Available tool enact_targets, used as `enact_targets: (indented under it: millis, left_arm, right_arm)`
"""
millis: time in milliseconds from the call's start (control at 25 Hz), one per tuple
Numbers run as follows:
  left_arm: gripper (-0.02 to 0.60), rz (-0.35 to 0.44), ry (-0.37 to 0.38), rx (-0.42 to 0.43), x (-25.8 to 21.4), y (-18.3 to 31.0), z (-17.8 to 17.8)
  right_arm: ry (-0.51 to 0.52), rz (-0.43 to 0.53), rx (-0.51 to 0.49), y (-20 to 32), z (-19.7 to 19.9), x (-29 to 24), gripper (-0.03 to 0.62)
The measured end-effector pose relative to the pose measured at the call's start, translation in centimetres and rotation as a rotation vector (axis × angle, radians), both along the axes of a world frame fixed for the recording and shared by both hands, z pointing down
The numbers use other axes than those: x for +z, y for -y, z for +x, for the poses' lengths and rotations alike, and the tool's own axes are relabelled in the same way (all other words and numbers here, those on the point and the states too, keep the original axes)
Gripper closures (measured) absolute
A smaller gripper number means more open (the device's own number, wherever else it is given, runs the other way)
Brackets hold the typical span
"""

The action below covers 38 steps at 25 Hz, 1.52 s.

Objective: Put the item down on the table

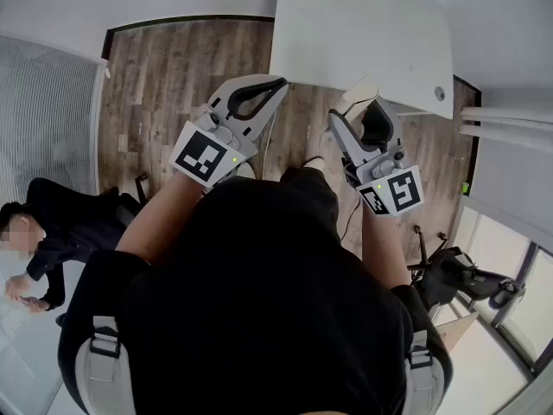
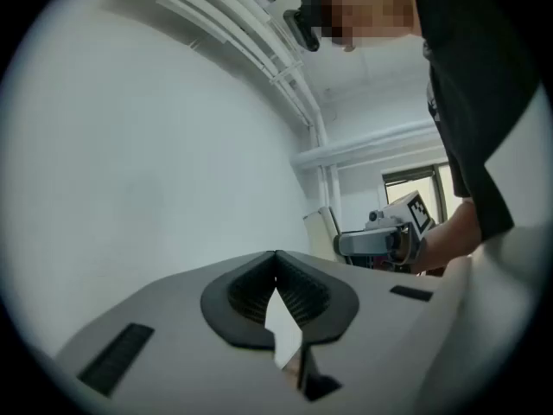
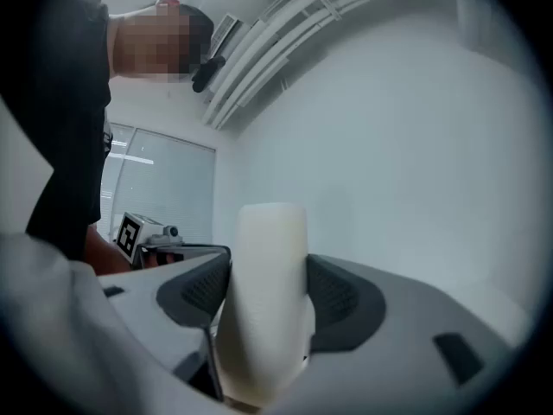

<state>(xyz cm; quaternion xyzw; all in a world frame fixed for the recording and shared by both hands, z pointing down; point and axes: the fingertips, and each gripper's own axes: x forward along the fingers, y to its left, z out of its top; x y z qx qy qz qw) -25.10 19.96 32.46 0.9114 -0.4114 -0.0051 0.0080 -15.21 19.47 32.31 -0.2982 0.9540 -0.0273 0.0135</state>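
Cream bar (image 3: 262, 284) clamped mid-length between right gripper (image 1: 361, 118) fingers, held up near worktop (image 1: 363, 33) edge. Looks stiff, light, smooth, probably slippery; best gripped mid-length. Left gripper (image 2: 276, 275) fingers together, empty.

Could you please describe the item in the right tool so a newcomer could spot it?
Find the white table in the head view. Beside its near edge the right tool clamps a cream bar, smooth and round-topped, unlike the dark ribbed pads beside it.
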Motion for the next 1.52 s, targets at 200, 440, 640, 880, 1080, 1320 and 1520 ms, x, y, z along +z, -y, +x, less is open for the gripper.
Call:
enact_targets:
  millis: [200, 440, 640, 880, 1080, 1320, 1520]
  left_arm:
    - [0.588, 0.046, -0.007, 0.058, -0.8, 0.9, 0.0]
    - [0.588, 0.025, -0.02, 0.145, -0.7, 0.5, 3.3]
    - [0.588, 0.035, -0.007, 0.212, -1.9, -2.8, 7.7]
    - [0.588, 0.031, -0.002, 0.263, -1.8, -3.4, 8.1]
    - [0.588, 0.021, -0.004, 0.279, -1.5, -2.9, 8.7]
    - [0.588, 0.029, -0.002, 0.3, -1.5, -2.4, 11.6]
    - [0.588, 0.033, -0.003, 0.281, -2.1, -1.1, 13.7]
  right_arm:
    - [0.046, 0.012, 0.099, 0.2, -0.7, -0.7, 0.311]
    - [0.08, -0.006, 0.148, -1.5, 1.3, -1.4, 0.312]
    - [0.094, 0.013, 0.201, -5.1, 5.0, -2.5, 0.312]
    - [0.118, 0.004, 0.287, -6.1, 6.3, -2.6, 0.312]
    - [0.094, 0.007, 0.307, -5.7, 7.0, -2.2, 0.312]
    - [0.088, 0.006, 0.301, -4.6, 9.4, -2.1, 0.312]
    - [0.081, 0.006, 0.276, -3.1, 11.5, -2.2, 0.312]
